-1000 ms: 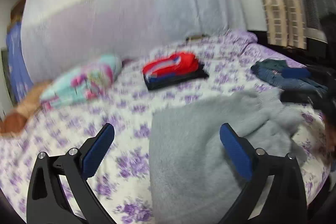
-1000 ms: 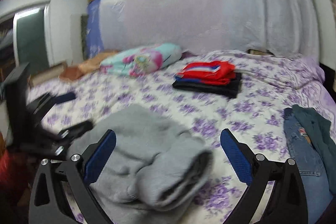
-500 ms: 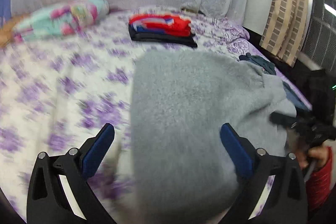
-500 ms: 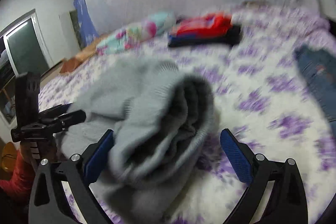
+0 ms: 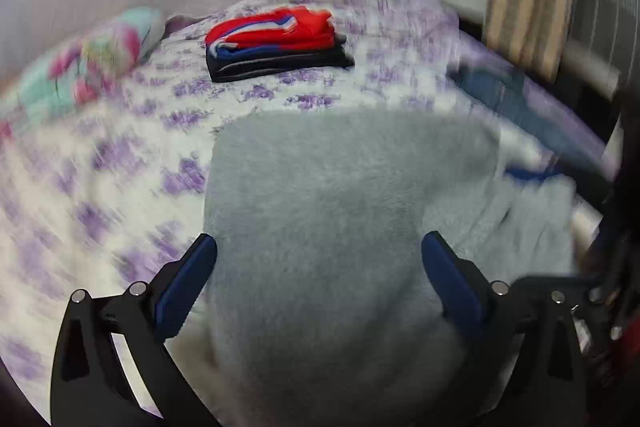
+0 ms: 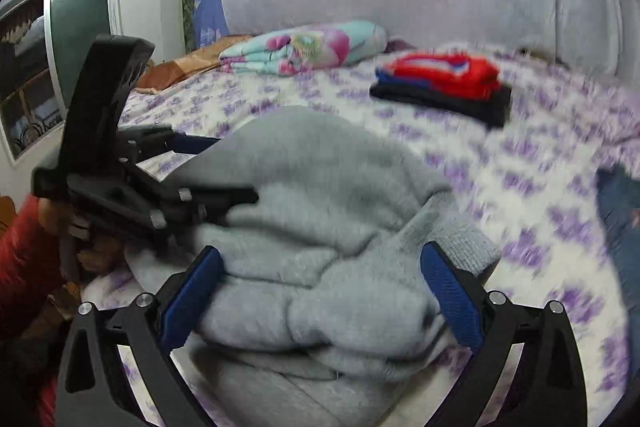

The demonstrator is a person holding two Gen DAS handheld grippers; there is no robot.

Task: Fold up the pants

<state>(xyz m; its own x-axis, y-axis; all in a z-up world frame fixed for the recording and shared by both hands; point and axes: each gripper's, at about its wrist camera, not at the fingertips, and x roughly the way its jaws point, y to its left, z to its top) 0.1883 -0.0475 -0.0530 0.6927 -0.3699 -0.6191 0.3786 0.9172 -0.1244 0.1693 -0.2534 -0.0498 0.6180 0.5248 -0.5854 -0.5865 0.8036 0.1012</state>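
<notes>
I have both the left gripper (image 5: 319, 269) and the right gripper (image 6: 320, 281) spread wide around the grey pants (image 6: 320, 227), bunched at the near edge of the bed (image 6: 520, 187), so the thick layers may slide apart if I close badly.

Black angular frames on each hand-held gripper, left (image 5: 319, 269) and right (image 6: 320, 279); blue ribbed pads (image 6: 450, 297) lining the fingers; round silver screws (image 6: 495, 296) at the pivots; red sleeve (image 6: 20, 259) on the arm behind the left unit.
</notes>
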